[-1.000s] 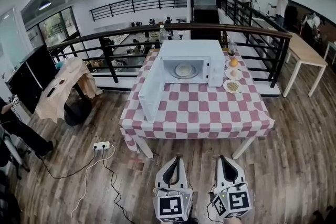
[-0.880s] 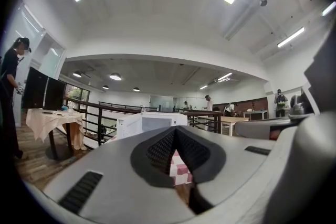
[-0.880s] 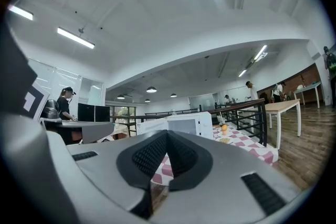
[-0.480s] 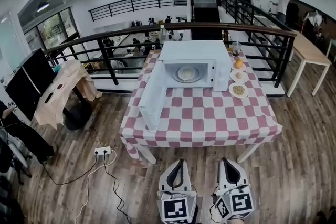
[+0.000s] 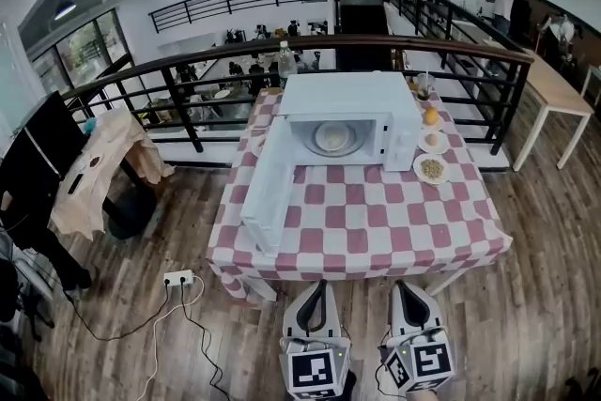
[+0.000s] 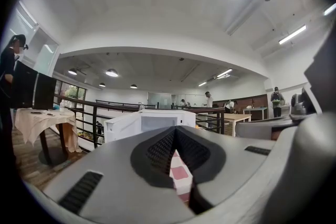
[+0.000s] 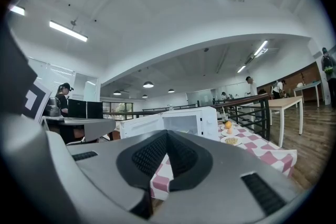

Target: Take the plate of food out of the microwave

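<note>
Head view: left gripper (image 5: 317, 286), right gripper (image 5: 403, 286), jaws clenched empty, facing open microwave (image 5: 347, 94).

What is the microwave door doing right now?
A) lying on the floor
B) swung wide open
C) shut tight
B: the door stands swung out at the left of the microwave, leaving a plate visible inside.

I see the microwave (image 5: 347, 94), white and boxy, upright on the far half of the bench (image 5: 376, 221), open cavity facing me. Its door (image 5: 270, 188) is swung wide open on the left, reaching toward the bench's near left corner. The plate of food (image 5: 332, 138), round and pale, lies flat, centred in the cavity.
</note>
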`<state>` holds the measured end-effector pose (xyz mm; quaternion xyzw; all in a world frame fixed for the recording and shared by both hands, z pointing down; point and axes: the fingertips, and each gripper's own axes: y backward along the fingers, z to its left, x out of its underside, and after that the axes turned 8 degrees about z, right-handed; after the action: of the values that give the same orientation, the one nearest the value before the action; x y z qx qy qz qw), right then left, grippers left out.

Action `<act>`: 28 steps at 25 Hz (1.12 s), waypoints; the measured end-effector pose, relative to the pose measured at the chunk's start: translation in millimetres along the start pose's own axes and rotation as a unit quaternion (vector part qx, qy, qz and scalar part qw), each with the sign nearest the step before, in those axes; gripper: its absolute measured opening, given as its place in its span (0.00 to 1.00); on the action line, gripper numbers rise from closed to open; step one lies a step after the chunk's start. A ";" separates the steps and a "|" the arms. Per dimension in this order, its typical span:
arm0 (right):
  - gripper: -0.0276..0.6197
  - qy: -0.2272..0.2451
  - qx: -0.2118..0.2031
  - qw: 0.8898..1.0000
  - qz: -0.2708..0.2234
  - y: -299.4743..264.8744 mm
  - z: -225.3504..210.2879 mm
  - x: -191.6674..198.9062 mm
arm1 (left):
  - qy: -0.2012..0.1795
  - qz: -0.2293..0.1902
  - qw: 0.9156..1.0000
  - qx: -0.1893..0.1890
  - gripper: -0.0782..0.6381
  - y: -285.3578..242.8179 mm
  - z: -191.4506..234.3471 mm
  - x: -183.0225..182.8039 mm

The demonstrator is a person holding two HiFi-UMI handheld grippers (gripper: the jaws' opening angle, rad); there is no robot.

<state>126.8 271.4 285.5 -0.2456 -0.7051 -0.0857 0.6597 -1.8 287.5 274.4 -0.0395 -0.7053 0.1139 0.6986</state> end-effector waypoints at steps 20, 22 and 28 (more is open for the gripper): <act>0.05 0.012 0.020 1.000 0.015 -118.0 -7.9 -13.9 | 0.005 0.001 1.000 0.014 0.14 -109.4 64.8 -12.2; 0.05 0.015 0.020 1.000 0.016 -121.7 -6.7 -14.2 | 0.005 0.001 1.000 0.012 0.14 -112.8 68.9 -12.2; 0.05 0.014 0.025 0.999 0.020 -129.9 -11.6 -15.3 | 0.013 0.023 0.999 0.019 0.13 -120.8 67.1 -6.2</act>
<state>77.6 150.3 298.3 -0.2419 -0.6926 -0.0583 0.6771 -55.9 161.7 294.5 -0.0436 -0.6930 0.1425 0.7054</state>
